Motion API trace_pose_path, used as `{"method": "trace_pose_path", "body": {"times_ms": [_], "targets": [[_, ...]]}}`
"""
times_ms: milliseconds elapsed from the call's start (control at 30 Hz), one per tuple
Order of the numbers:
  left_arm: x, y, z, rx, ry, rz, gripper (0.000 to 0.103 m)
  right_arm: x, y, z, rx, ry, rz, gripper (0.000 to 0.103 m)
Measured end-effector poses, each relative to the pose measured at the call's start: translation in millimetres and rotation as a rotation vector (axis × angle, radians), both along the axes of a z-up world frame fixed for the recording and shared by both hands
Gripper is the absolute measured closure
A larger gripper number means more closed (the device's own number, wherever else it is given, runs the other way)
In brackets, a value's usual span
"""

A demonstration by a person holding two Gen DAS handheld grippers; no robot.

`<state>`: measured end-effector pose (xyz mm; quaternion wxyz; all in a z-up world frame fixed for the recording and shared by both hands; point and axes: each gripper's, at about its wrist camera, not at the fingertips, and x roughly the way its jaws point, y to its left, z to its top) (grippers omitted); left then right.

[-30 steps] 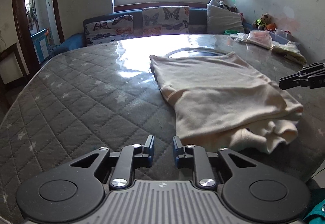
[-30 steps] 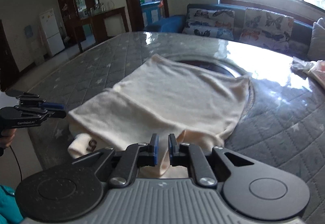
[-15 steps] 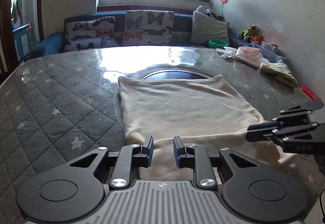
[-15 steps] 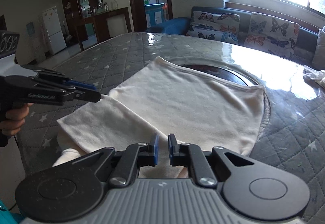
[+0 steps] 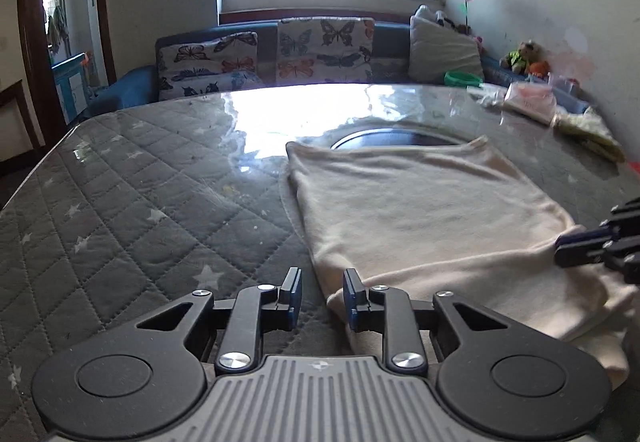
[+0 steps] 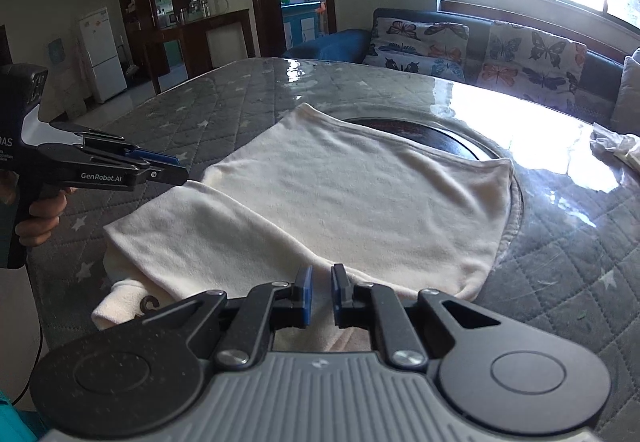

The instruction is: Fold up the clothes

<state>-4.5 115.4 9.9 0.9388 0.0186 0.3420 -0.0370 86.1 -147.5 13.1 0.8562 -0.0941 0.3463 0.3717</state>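
Observation:
A cream garment [image 5: 432, 217] lies partly folded on the grey quilted table, its near part doubled over; it also shows in the right wrist view [image 6: 352, 201]. My left gripper [image 5: 322, 296] is open and empty, low over the garment's near left corner. In the right wrist view the left gripper [image 6: 168, 169] hangs at the fold's left end. My right gripper [image 6: 319, 292] is slightly open and empty, just above the garment's near edge. In the left wrist view the right gripper [image 5: 576, 254] reaches in at the garment's right edge.
The table [image 5: 132, 201] has a glossy cover and a dark round inset [image 5: 392, 137] behind the garment. Bags and cloths [image 5: 560, 109] lie at the far right. A sofa with butterfly cushions [image 5: 320, 49] stands behind. The table's near edge drops off at left [image 6: 52, 282].
Both grippers have moved in over the garment's near edge, the left shifting left toward its corner. The right gripper's tip now meets the garment's right edge. The garment lies as before.

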Motion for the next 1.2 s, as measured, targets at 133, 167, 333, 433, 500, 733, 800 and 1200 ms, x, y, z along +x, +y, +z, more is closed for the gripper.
{"method": "trace_pose_path", "body": {"times_ms": [133,167,333,433,500,733,800,1200], "targets": [[-5.4,-8.7,2.0,0.034,-0.009,-0.031,0.077,1.9,-1.1,-7.1,-0.017,0.017,-0.005,0.093],[-6.1,-10.3,0.1,0.047,-0.003,-0.035,0.076,1.4,-2.1,-8.0,-0.019,0.018,-0.004,0.093],[-11.8,-9.8,3.2,0.044,-0.01,-0.021,0.071,-10.6,-6.9,2.2,-0.023,-0.009,0.007,0.091],[-16.9,-18.2,10.4,0.037,-0.027,-0.052,0.071,-18.2,-6.3,3.7,-0.017,-0.011,0.029,0.089],[-20.0,-25.2,9.5,0.053,-0.026,-0.082,0.07,-23.4,-5.2,1.8,-0.02,-0.003,0.046,0.086],[-30.5,-30.1,-4.6,0.093,0.016,-0.096,0.066,-43.4,-11.0,-1.5,-0.07,-0.02,0.074,0.084],[-36.7,-34.1,0.8,0.078,-0.005,-0.109,0.063,-46.4,-12.6,2.7,-0.061,-0.027,0.074,0.083],[-53.2,-63.8,-7.7,0.137,-0.016,-0.208,0.06,-54.3,-8.0,-0.3,-0.08,-0.048,0.088,0.081]]}}
